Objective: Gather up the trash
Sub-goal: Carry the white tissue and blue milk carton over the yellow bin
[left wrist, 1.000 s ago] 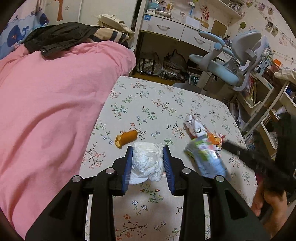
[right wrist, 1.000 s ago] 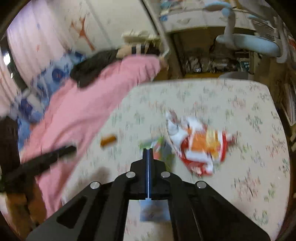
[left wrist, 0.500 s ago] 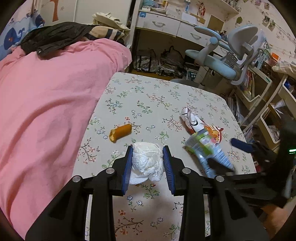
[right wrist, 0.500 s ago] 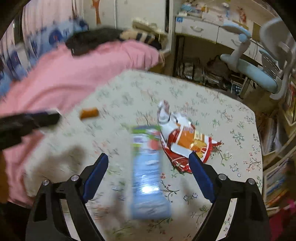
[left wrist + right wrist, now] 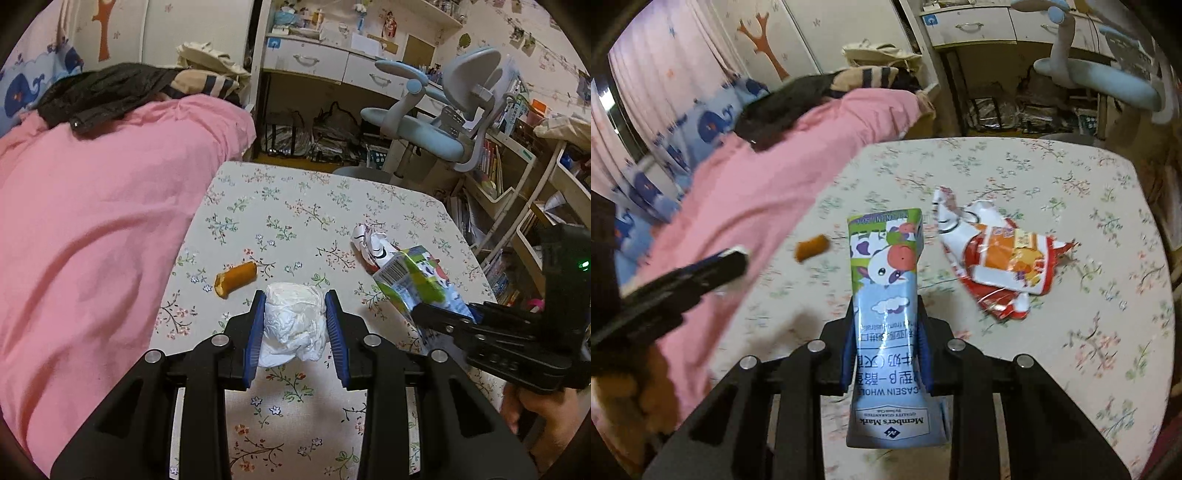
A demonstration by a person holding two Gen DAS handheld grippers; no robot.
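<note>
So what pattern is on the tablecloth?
Small floral sprigs on a cream tablecloth, clearest in the left wrist view.

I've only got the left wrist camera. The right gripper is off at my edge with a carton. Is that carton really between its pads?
Observer: Yes. In the right wrist view the right gripper has its jaws closing on the milk carton, and both blue pads pinch its sides in.
Operator: The carton blocks what's behind it. What's there?
Observer: A crumpled red and orange snack wrapper lies on the table, to the carton's right in that view.
Operator: Which end of the carton points away?
Observer: The folded green top. The printed cow faces the camera.
</note>
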